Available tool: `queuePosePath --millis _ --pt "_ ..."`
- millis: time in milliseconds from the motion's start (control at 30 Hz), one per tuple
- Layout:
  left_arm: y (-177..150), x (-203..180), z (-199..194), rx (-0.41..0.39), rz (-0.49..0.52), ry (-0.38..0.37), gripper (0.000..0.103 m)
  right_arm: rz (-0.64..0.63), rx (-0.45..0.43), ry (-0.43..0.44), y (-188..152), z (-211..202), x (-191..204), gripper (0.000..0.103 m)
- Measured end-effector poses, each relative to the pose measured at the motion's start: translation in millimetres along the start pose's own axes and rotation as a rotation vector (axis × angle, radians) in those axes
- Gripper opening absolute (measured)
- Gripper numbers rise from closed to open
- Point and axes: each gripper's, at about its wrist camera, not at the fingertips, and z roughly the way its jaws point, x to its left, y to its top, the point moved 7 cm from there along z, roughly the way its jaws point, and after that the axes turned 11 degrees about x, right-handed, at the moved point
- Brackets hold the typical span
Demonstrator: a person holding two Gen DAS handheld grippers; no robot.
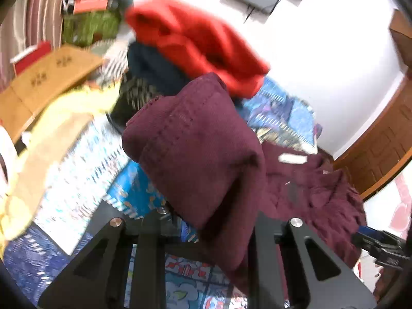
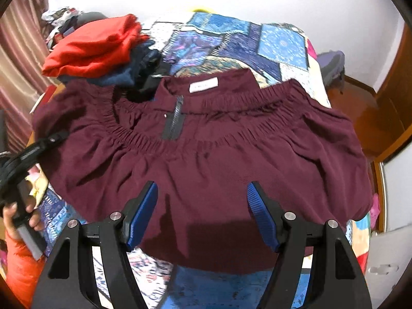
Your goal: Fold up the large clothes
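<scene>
**A:** Jaws apart on the right gripper [image 2: 202,216], blue pads hovering above the near hem of the maroon garment [image 2: 206,159], nothing between them. And the left?

**B:** The left gripper [image 1: 206,221] has maroon cloth bunched up and raised right at its fingers; the tips are hidden behind the fabric, so whether they are clamped on it cannot be told.

**A:** Where does the garment lie?

**B:** Spread across the patchwork bedspread [image 2: 278,41], gathered elastic waistband [image 2: 231,103] on the far side, a white label [image 2: 203,85] and dark zip [image 2: 176,121] near its middle, its left side lifted.

**A:** How will it handle?

**B:** Soft and light, by the look: it drapes and creases freely and will sag from any single grip. Likely best taken at the hem corners or the thicker waistband, where the cloth is firmest, not mid-panel.

**A:** And around it?

**B:** A pile of folded clothes topped by a red garment [image 2: 95,49] touches the far left corner; a wooden door [image 2: 394,97] stands well apart to the right.
</scene>
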Motion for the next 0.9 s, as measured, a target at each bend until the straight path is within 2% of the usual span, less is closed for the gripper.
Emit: queuePosePath --millis 133,233,333,433,533,633,733,900 --pt "0.7 -1.6 -53.0 -0.087 0.024 -0.010 0.020 -0.067 0.037 0.043 3.4 9.0 34.9 0.068" --pt "6.6 -4.1 -83.6 -0.149 0.086 0.027 0.020 -0.119 0.103 0.107 -3.0 32.2 70.7 0.069" --pt "13.4 -5.3 -101.1 -0.176 0.121 0.074 0.020 -0.166 0.150 0.144 -13.4 56.9 107.1 0.070" --pt "24.9 -7.2 -108.4 -0.207 0.158 0.163 0.020 -0.208 0.223 0.281 -23.9 77.1 146.7 0.071" --pt "33.3 -17.3 -105.5 -0.201 0.176 0.199 0.020 -0.227 0.298 0.380 -29.3 88.6 166.1 0.070" --pt "38.9 -29.8 -94.5 -0.195 0.193 0.214 0.020 -0.202 0.295 0.408 -27.1 84.0 158.3 0.069" --pt "41.7 -54.6 -82.5 -0.189 0.224 0.201 0.020 -0.153 0.210 0.389 -21.2 61.9 120.8 0.070" --pt "29.4 -123.5 -48.8 -0.153 0.324 0.146 0.020 -0.026 0.066 0.253 -15.5 23.1 32.1 0.070"
